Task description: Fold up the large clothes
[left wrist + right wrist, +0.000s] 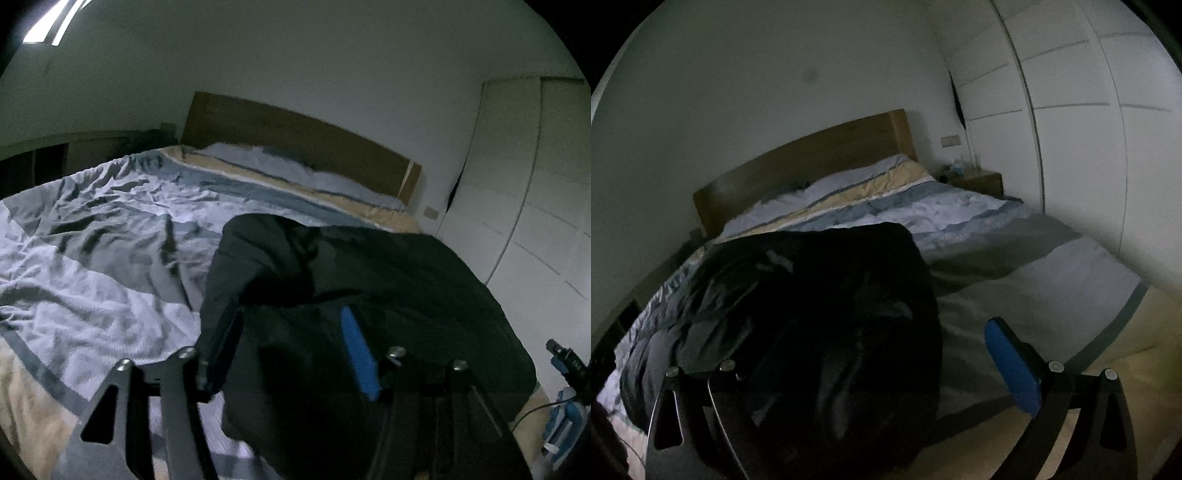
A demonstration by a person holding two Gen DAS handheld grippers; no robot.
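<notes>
Left wrist view: the left gripper (pixel 291 332) rides low in the frame, its fingers spread, a blue pad (pixel 360 354) on the right one.
Garment: a large dark garment (pixel 369 280) is draped over and between those fingers; whether the pads press on it cannot be told in the dim light.
Right gripper: at the near right edge, part of the right gripper (pixel 569 363) shows beside the garment.
Right wrist view: the right gripper (pixel 871 354) has its fingers spread wide; the right finger's blue pad (pixel 1012 365) stands bare, and the garment (pixel 827 314) hides the left finger, so a grip cannot be told.
Bed: the garment lies heaped on the near part of a bed (pixel 1015 266) with a rumpled blue, grey and cream cover.
Far end: pillows (pixel 295 164) against a wooden headboard (pixel 295 133).
Right of bed: a white wardrobe (pixel 1089 147) and, at the far end, a nightstand (pixel 979 182).
</notes>
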